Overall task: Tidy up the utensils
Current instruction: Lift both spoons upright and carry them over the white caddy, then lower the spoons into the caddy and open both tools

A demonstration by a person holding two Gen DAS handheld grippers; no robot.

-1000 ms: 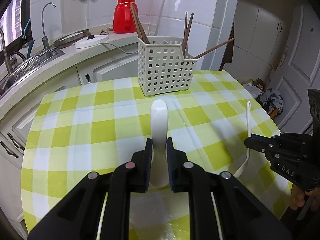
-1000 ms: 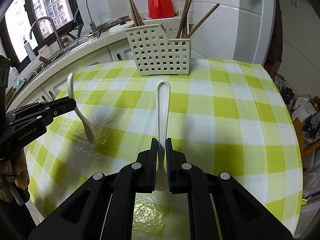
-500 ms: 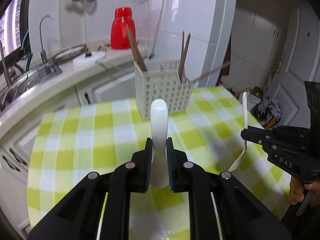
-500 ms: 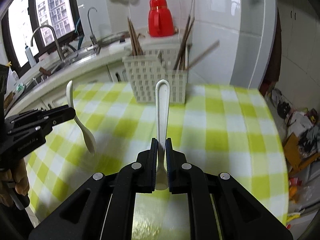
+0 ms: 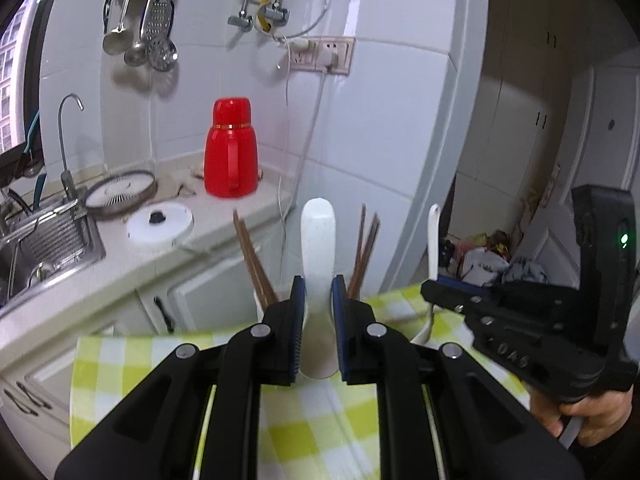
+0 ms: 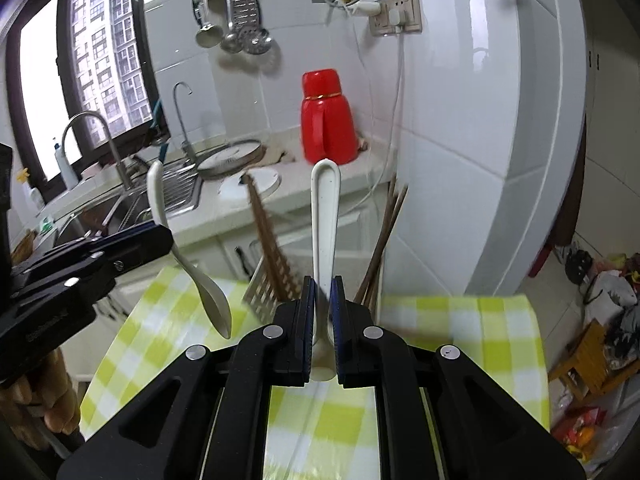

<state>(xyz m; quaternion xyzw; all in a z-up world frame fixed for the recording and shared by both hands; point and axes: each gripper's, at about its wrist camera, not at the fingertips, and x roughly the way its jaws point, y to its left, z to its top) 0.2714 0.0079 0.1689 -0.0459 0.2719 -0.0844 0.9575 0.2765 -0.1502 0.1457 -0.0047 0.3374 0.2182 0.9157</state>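
Observation:
My left gripper point(image 5: 318, 292) is shut on a white ceramic spoon point(image 5: 318, 240) whose handle points up and forward. My right gripper point(image 6: 322, 292) is shut on a second white spoon point(image 6: 326, 216), held the same way. Each gripper shows in the other's view: the right gripper point(image 5: 430, 292) with its spoon point(image 5: 433, 240), the left gripper point(image 6: 160, 236) with its spoon point(image 6: 208, 292) bowl down. The white slotted basket point(image 6: 264, 292) sits just beyond both sets of fingers, largely hidden, with brown chopsticks point(image 5: 256, 256) point(image 6: 384, 240) standing in it. Both grippers hang above the yellow-checked table point(image 5: 120, 364).
Behind the table runs a counter with a red thermos point(image 5: 230, 152), a white lid point(image 5: 160, 226) and a steel sink point(image 5: 48, 240). Ladles point(image 5: 140, 28) hang on the tiled wall. Bags and clutter point(image 6: 608, 312) lie on the floor to the right.
Both grippers have risen and moved forward with their spoons. The basket, earlier well ahead on the table, now lies close under the fingertips, and more of the wall shows.

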